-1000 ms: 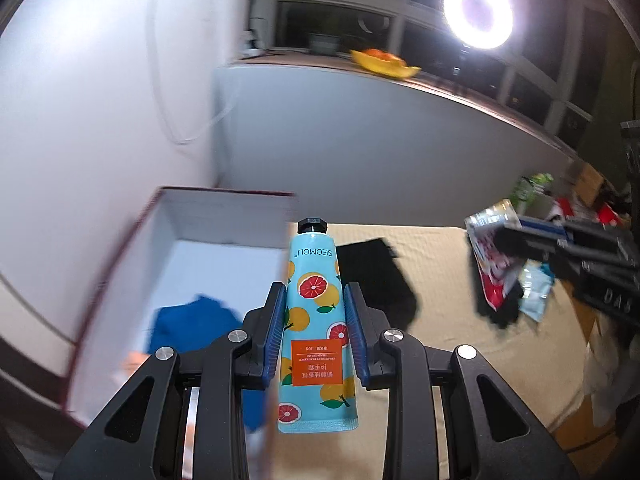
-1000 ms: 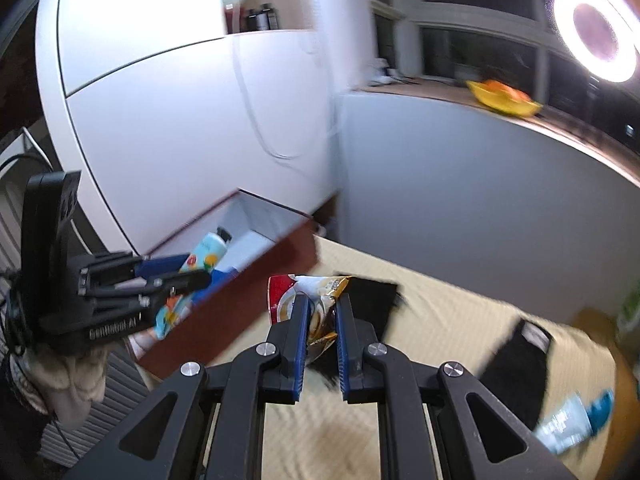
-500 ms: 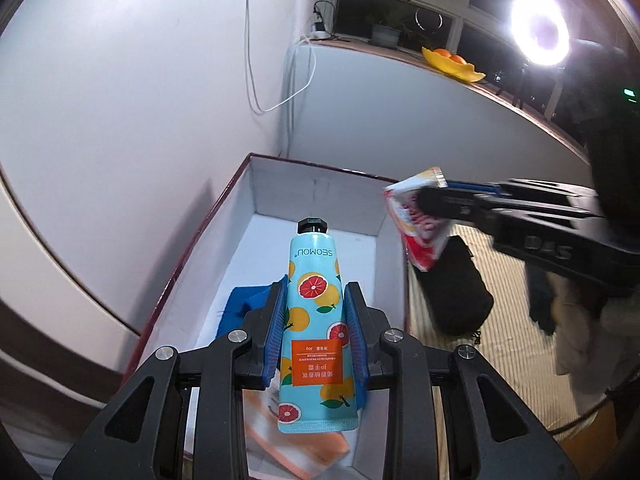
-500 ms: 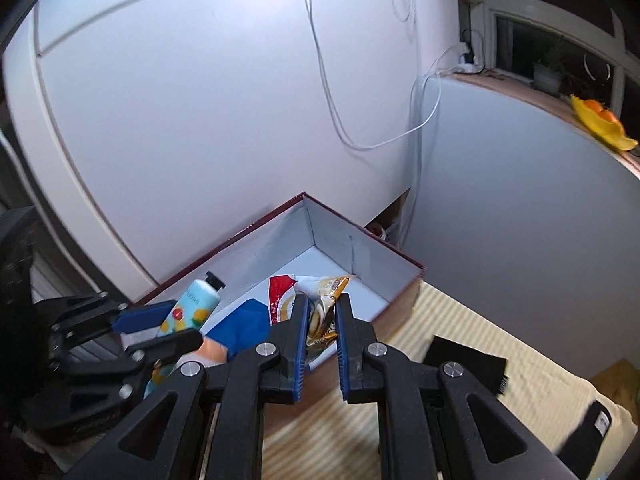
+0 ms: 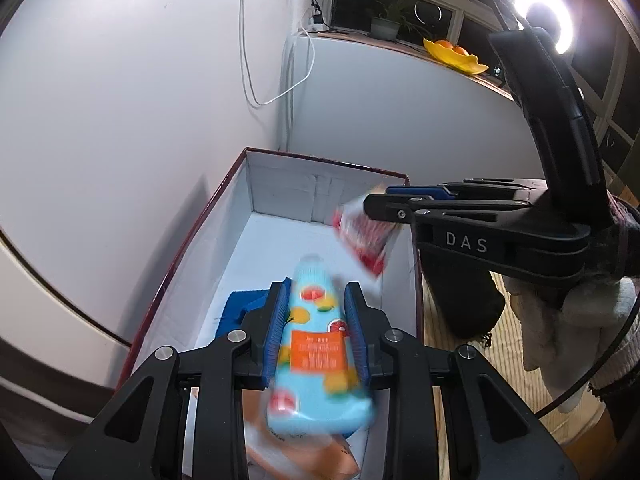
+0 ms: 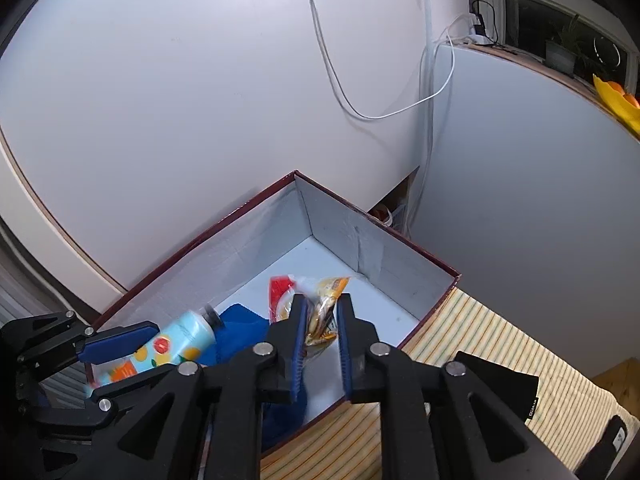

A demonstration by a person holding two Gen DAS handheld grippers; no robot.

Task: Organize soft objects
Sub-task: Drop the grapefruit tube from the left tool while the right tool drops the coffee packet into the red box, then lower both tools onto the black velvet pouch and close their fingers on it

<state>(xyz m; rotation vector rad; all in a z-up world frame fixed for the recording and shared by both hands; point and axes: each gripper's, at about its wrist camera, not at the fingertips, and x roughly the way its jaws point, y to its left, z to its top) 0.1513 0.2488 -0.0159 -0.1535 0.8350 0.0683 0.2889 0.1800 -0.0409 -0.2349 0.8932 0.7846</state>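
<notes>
A maroon-rimmed white box (image 5: pixel 328 160) (image 6: pixel 376 220) stands in the wall corner, and both grippers hang over it. My left gripper (image 5: pixel 316 286) (image 6: pixel 164 348) is shut on a light-blue hand cream tube (image 5: pixel 316 352) (image 6: pixel 176 340) printed with citrus. The tube looks blurred and tipped forward between the pads. My right gripper (image 6: pixel 320 298) (image 5: pixel 378 198) reaches in from the right with its jaws opening. A red and yellow snack packet (image 6: pixel 320 316) (image 5: pixel 362 240) sits loosely between them, blurred below the fingertips. A blue cloth (image 5: pixel 236 304) (image 6: pixel 240 324) and an orange packet (image 5: pixel 300 452) lie in the box.
Right of the box is a striped mat (image 6: pixel 460 340) with a black cloth (image 5: pixel 460 300) (image 6: pixel 492 388) on it. A white-gloved hand (image 5: pixel 580 312) holds the right gripper. White walls close in behind and to the left. A yellow dish (image 5: pixel 456 54) sits on the sill.
Both grippers moved from over the mat to over the box. The right jaws have widened and the snack packet has come loose. The tube has tipped and blurred in the left grip.
</notes>
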